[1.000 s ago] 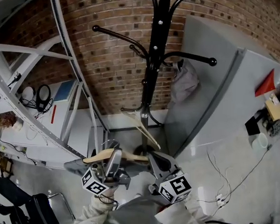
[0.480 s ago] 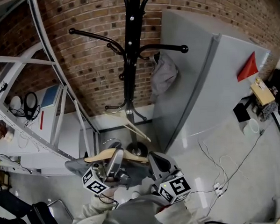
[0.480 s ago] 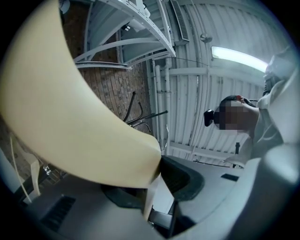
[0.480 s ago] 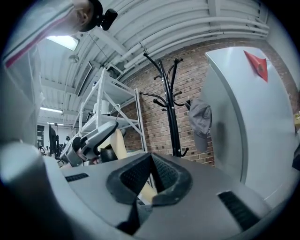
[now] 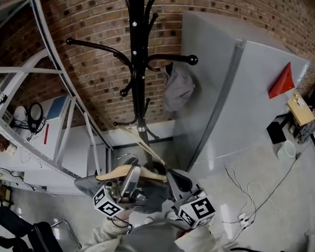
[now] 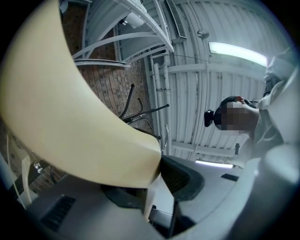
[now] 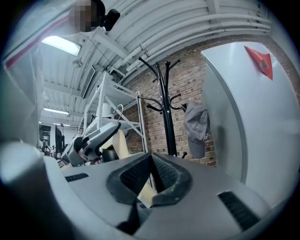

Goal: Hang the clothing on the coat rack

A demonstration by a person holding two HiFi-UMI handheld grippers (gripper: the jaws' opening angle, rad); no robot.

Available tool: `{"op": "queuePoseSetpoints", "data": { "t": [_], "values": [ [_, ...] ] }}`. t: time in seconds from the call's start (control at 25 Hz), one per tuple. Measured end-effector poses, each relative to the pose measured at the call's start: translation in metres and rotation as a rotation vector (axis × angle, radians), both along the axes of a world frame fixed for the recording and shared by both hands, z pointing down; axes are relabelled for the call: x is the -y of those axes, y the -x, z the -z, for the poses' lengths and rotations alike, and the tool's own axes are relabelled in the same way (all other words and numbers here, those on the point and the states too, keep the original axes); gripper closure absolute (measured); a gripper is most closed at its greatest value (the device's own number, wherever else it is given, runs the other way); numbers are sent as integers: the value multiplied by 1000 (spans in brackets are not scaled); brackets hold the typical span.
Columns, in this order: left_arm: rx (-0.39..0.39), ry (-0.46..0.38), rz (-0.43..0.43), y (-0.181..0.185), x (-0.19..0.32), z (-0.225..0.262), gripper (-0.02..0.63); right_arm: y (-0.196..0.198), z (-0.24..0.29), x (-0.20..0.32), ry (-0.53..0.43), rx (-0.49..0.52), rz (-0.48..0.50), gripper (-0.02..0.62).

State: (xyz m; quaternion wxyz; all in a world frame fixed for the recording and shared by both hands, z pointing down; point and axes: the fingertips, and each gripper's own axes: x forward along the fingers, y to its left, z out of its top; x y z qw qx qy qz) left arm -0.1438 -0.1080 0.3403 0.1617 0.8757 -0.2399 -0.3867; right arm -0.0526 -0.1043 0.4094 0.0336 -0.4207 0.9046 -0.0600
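Observation:
A black coat rack (image 5: 133,69) stands against the brick wall, with a grey cap (image 5: 178,89) on one hook. Low in the head view, both grippers hold a pale wooden hanger (image 5: 118,173) with grey clothing (image 5: 91,187) draped under it. My left gripper (image 5: 128,182) is shut on the hanger's middle; the hanger (image 6: 70,117) fills the left gripper view. My right gripper (image 5: 174,180) is shut on the hanger's right end, a cream piece (image 7: 146,193) showing between its pads. The rack (image 7: 166,112) and cap (image 7: 197,126) lie ahead of the right gripper (image 7: 151,180).
A second wooden hanger (image 5: 143,143) hangs on a low hook of the rack. White metal shelving (image 5: 54,91) rises at the left. A tall grey cabinet (image 5: 238,100) with a red triangle (image 5: 282,82) stands at the right. Cables (image 5: 248,196) trail on the floor.
In the head view the coat rack has slid left, from right of centre to left of centre. Both grippers keep the same hold on the hanger.

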Motion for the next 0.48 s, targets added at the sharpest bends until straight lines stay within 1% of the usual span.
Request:
{"op": "queuePoseSetpoints", "data": {
  "t": [0.32,0.48],
  "values": [
    [13,-33,63,-27,20,8,486,-28,6,18,-34,4,62,571],
    [17,-38,87,-34,28,10,486,-34,7,24,-42,9,87,571]
  ]
}}
